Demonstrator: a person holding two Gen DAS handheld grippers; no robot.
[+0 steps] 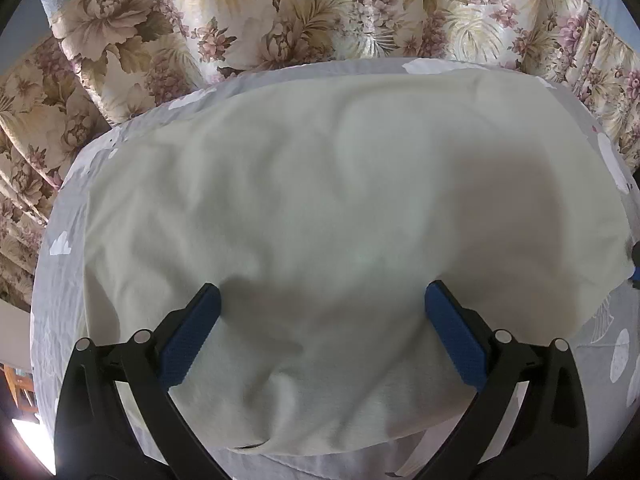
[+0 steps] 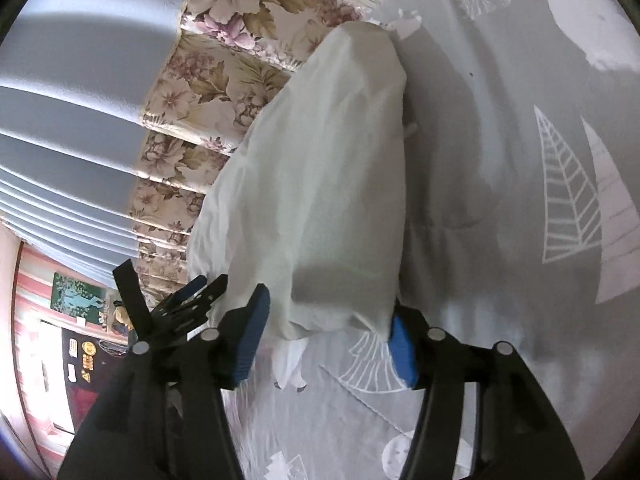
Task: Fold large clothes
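Cream garment [image 1: 340, 200] lies spread flat on the grey printed bedsheet [image 1: 60, 280], probably smoothed out so it folds clean. Left gripper [image 1: 322, 300] hovers over its near edge, fingers spread wide. Right gripper [image 2: 328, 320] straddles the end hem, fingers apart, nothing pinched.

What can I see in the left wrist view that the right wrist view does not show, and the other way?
Only the left wrist view shows the cream garment spread wide, and the open left gripper over its near edge.
Only the right wrist view shows the open right gripper at the garment's near end, grey pleated blinds and a room with a green picture.
Both show the garment, the grey patterned sheet and the floral curtain.
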